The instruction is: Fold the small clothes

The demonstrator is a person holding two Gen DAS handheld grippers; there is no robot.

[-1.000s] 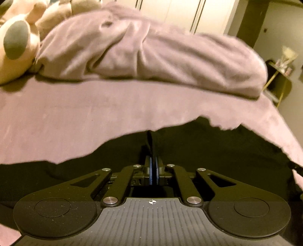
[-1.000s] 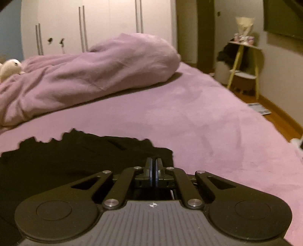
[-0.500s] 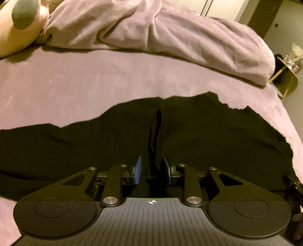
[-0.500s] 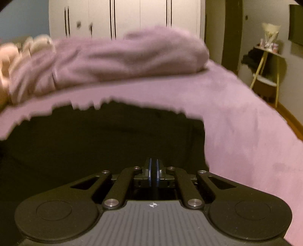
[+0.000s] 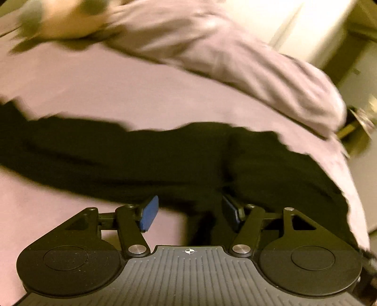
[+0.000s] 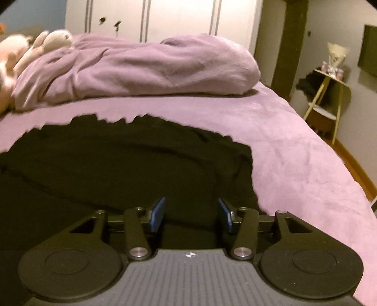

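Observation:
A black garment (image 5: 146,155) lies spread across the purple bed cover (image 5: 117,94); it also shows in the right wrist view (image 6: 113,164). My left gripper (image 5: 188,213) is open, its blue pads apart, just above the garment's near edge with nothing held. My right gripper (image 6: 190,214) is open too, over the garment's right part near its right edge, holding nothing. The left wrist view is blurred by motion.
A bunched purple duvet (image 6: 141,68) lies across the far side of the bed. A plush toy (image 6: 14,58) sits at the far left. A yellow-legged side table (image 6: 329,94) stands right of the bed. White wardrobe doors (image 6: 179,18) are behind.
Both grippers were shut on the black garment a second ago. The left opened first, then the right; the garment now lies flat on the bed. The left view has swung and tilted.

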